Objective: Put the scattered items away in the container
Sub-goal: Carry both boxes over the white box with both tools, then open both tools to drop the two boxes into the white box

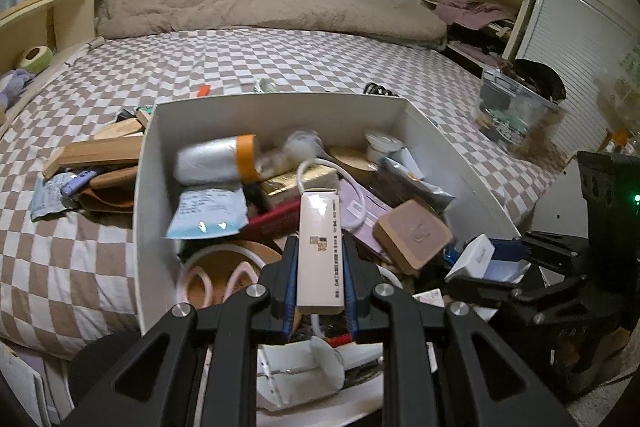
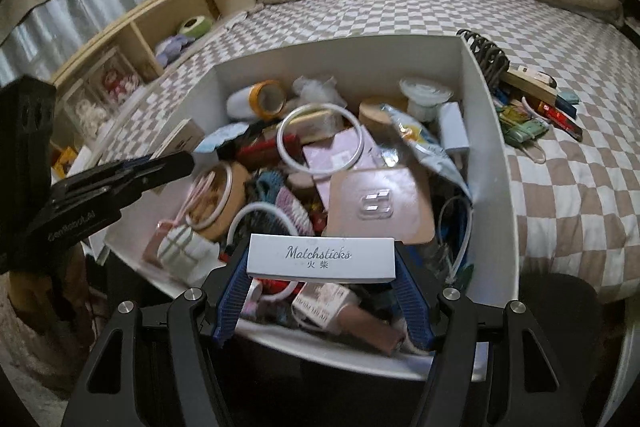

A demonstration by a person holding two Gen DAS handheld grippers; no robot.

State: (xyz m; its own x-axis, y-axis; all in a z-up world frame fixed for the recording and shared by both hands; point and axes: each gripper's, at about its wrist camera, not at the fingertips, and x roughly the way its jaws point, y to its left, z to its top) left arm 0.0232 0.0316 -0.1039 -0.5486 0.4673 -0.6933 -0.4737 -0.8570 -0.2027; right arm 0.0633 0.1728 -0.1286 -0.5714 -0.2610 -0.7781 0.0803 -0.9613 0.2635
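Note:
A white open box [image 1: 276, 103] [image 2: 492, 155] full of small items sits on the checkered bed. My left gripper [image 1: 320, 259] is shut on a long cream carton [image 1: 320, 247] and holds it over the box's near end. My right gripper [image 2: 320, 263] is shut on a white "Matchsticks" box [image 2: 320, 259], held crosswise above the box's near rim. The right gripper also shows in the left wrist view [image 1: 508, 259], and the left gripper shows in the right wrist view [image 2: 176, 163], at the box's left wall.
Loose items lie on the bed: wooden pieces and packets [image 1: 96, 155] left of the box, a black clip, pens and small packs [image 2: 532, 107] to its right. A clear bin [image 1: 516, 107] stands off the bed's right side. A shelf [image 2: 160, 23] runs along the far left.

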